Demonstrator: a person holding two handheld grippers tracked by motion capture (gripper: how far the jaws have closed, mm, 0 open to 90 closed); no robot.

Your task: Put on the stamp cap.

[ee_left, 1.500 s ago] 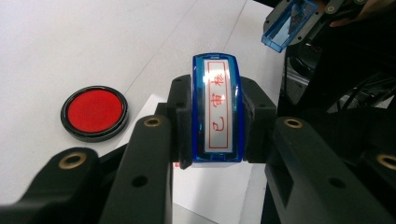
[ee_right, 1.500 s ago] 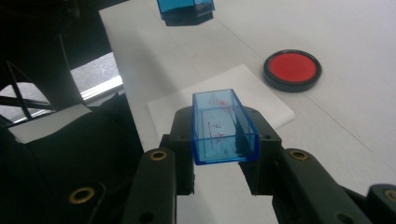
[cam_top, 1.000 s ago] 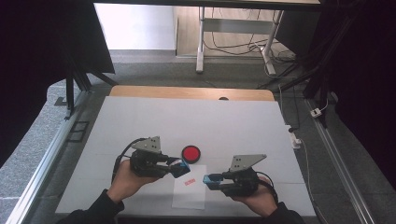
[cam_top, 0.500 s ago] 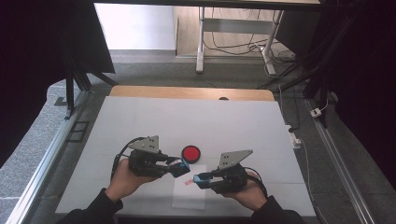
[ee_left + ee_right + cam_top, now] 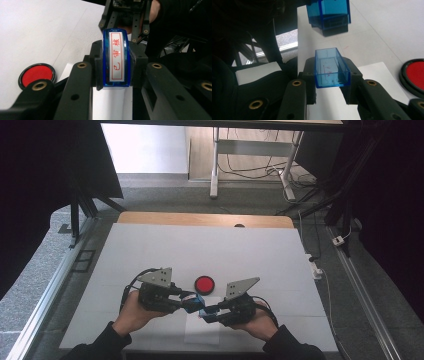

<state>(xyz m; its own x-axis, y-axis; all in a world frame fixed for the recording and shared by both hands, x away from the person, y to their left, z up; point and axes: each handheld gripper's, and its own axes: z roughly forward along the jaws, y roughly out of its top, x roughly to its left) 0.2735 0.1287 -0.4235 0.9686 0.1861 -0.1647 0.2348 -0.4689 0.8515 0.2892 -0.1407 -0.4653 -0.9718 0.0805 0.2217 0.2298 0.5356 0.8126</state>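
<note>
Left gripper is pinching the blue translucent plastic stamp body, its white label with red characters facing the left gripper view's camera; right gripper is pinching the matching clear blue plastic cap, open end pointing toward the stamp body. Both parts sit near each other in the air just above the white sheet of paper at the table's near edge, with the round red ink pad in its black case just beyond them. My read: the step is capping the stamp. To do it well, square the cap's open mouth to the stamp's dark base first, line up the long sides of the two rectangles, then slide in straight along one axis; any skew and the thin cap walls will catch on an edge. Keep the left grip firm as the anvil and let the right do the travel. Pose: both hands come in low from the near edge, forearms angled inward, grippers roughly level and pointed at each other, grey plates on top, left hand slightly farther from the near edge than right hand.
</note>
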